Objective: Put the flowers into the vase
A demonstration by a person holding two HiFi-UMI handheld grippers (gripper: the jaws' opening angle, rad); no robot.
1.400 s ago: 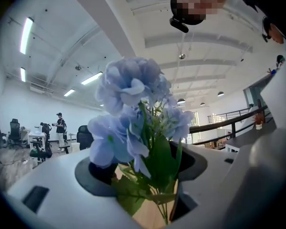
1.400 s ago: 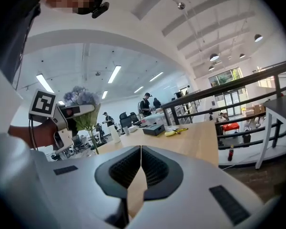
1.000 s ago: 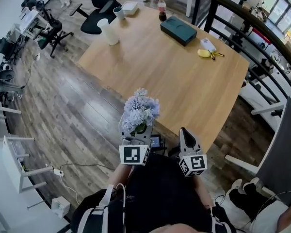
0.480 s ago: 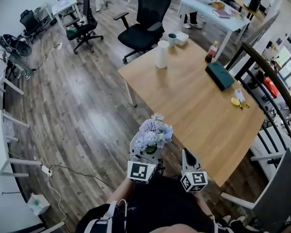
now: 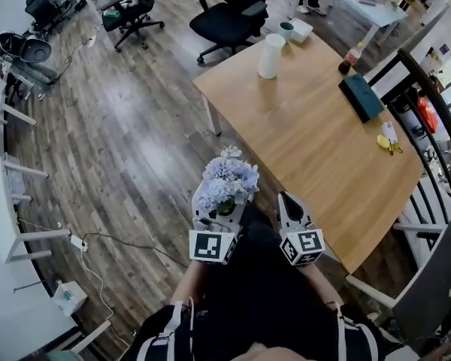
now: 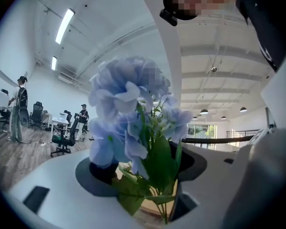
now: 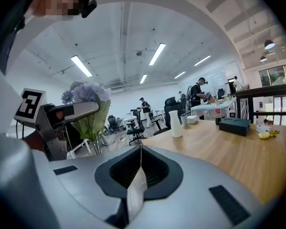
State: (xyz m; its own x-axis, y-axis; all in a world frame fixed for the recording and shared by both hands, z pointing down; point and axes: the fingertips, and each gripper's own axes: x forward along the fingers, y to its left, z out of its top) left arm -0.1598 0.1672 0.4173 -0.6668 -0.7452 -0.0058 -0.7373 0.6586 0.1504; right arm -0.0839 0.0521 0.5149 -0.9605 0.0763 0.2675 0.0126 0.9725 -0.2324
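While left tongs clamp upright pale-blue flowers and right tongs sit closed, empty, the white cylindrical vase stands well ahead, at the wooden counter's far edge.

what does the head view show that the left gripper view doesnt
Only the head view: the white vase, the bottle and the teal box at the table's far end.

Only the left gripper view: the green stems clamped between the left gripper's jaws, and the ceiling lights.

Both: the blue flowers, office chairs and the wood floor.
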